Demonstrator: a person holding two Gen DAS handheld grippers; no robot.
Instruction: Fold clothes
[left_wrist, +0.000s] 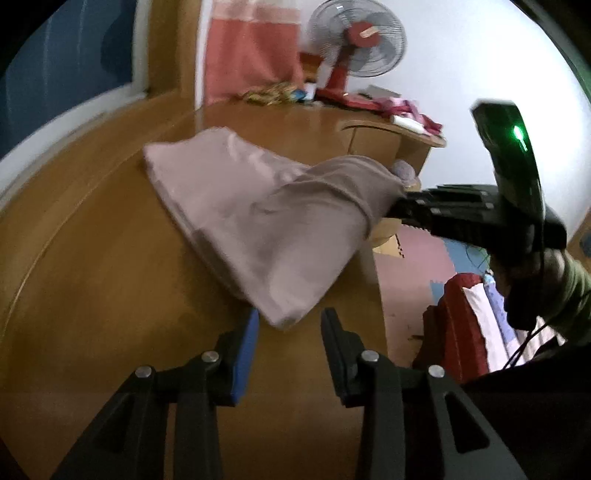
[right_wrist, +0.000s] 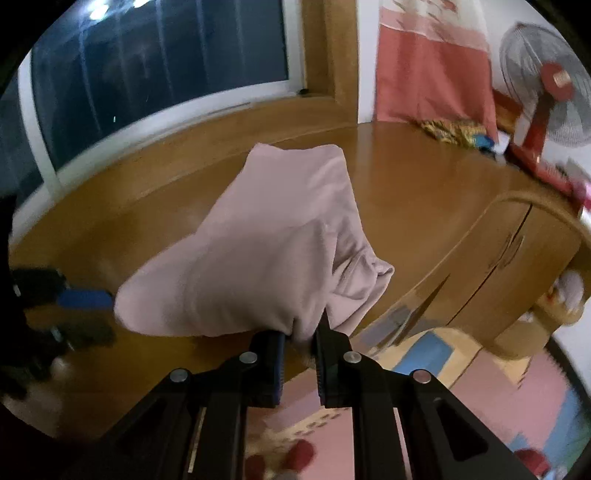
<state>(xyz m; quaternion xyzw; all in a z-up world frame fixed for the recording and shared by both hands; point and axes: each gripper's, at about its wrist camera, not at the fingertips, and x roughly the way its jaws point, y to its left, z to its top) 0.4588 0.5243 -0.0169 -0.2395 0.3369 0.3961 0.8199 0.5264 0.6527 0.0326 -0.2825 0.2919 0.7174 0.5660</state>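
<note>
A pale pinkish-beige garment (left_wrist: 236, 206) lies on a wooden tabletop (left_wrist: 92, 258), partly flat and partly lifted; its far end rests flat on the wood toward the window side, while its near-right end is drawn up off the surface into a taut, gathered peak.

The right gripper (right_wrist: 300, 334) holds that raised end; in the right wrist view its two black fingers are pressed together on a bunched fold of the cloth (right_wrist: 258, 251), the fabric pinched between the blue pads and billowing up and away from the tips, with a loose flap hanging to the right of them; in the left wrist view the same gripper (left_wrist: 397, 206) reaches in from the right at the table's edge, cloth stretched to its tip, a green light glowing on its body.

The left gripper (left_wrist: 290, 321) hovers low over the table with its jaws apart and nothing between them; the garment's nearest corner lies just ahead of the gap, close to the tips, though the blur leaves it unclear whether it touches them.

At the far end of the table stands a red fan (left_wrist: 354, 48), with a pink curtain (left_wrist: 247, 48) hanging beside it; a dark window (right_wrist: 147, 62) runs behind the table.
</note>
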